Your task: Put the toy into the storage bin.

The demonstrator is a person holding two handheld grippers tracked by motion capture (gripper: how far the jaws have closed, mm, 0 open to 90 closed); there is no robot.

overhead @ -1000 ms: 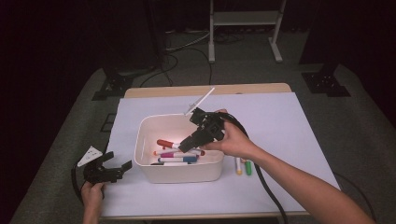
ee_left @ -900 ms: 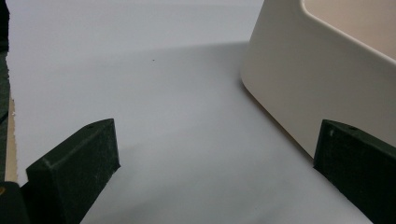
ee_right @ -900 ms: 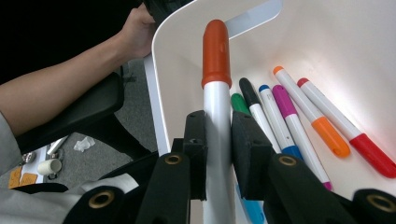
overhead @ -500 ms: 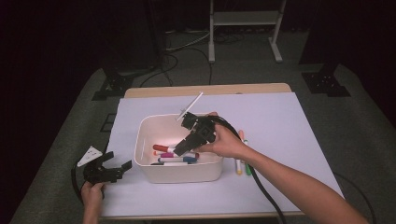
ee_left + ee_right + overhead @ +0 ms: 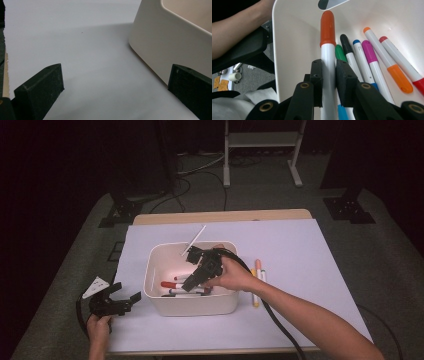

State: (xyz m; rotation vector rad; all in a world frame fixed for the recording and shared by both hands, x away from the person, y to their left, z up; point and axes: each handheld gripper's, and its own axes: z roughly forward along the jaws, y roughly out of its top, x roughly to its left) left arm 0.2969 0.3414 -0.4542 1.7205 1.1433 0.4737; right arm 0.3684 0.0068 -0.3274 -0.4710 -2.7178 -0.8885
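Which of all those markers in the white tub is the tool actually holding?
The right tool is holding the marker with the orange-red cap, clamped between its black jaws above the tub. The green, black, blue, purple and other markers lie loose beside it.

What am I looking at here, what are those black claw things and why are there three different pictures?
A person sits at a table holding a handheld two-jaw tool in each hand; there is no robot arm. The high view looks down from above. The other two pictures come from cameras riding on each tool, looking along its jaws. The right gripper reaches into a white bin and is shut on a white marker with an orange cap, above other markers lying in the bin. The left gripper sits open beside the bin, holding nothing. A few more markers lie on the white sheet right of the bin.
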